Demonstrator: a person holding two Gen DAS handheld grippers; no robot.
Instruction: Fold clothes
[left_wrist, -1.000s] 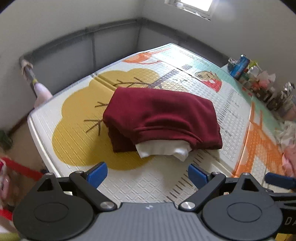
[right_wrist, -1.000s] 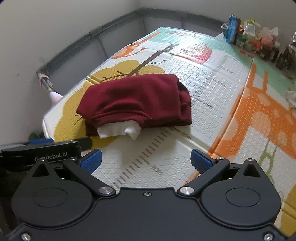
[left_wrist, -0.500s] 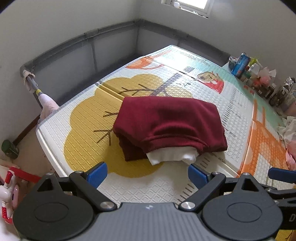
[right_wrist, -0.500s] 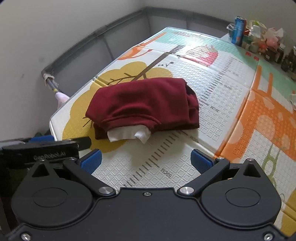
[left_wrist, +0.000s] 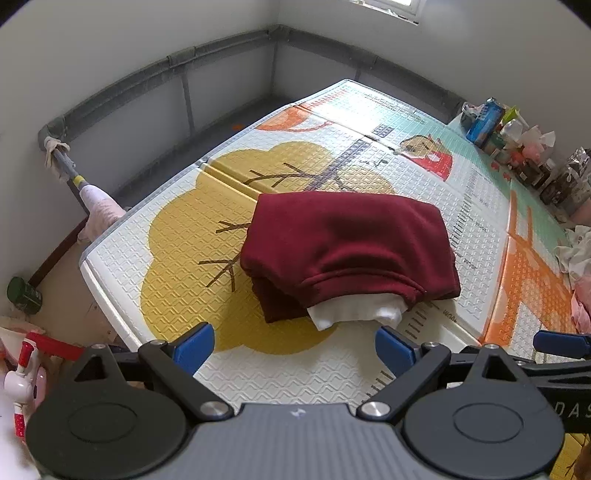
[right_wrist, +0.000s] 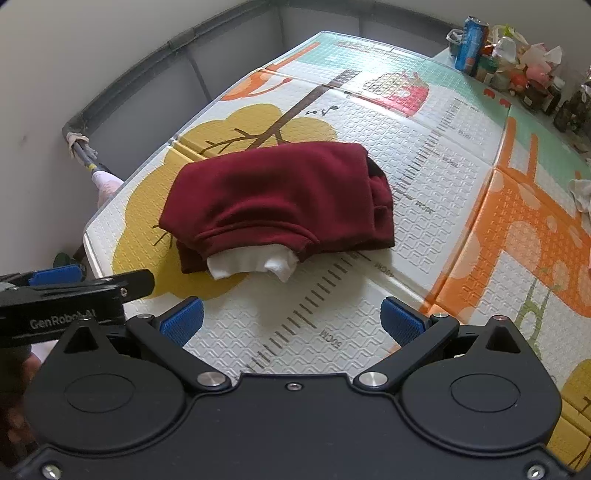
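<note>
My left gripper is spread wide with nothing between its blue fingertips, and it hovers above the near edge of the play mat. My right gripper is likewise wide open and empty, held just beside the left one; the left one's black body shows at the left edge of the right wrist view.

The folded maroon garment lies ahead of both grippers, well clear of the fingertips and touching neither. It sits as a thick, rounded bundle on the mat, partly over the yellow tree print. From the left wrist view it is straight ahead and a little to the right of centre; from the right wrist view it is ahead and slightly left of centre. A white garment pokes out from under its near hem, on the side facing me, resting on the mat.

Along the far right edge of the mat stands a cluster of cans and bottles. Some loose cloth lies at the right edge.
</note>
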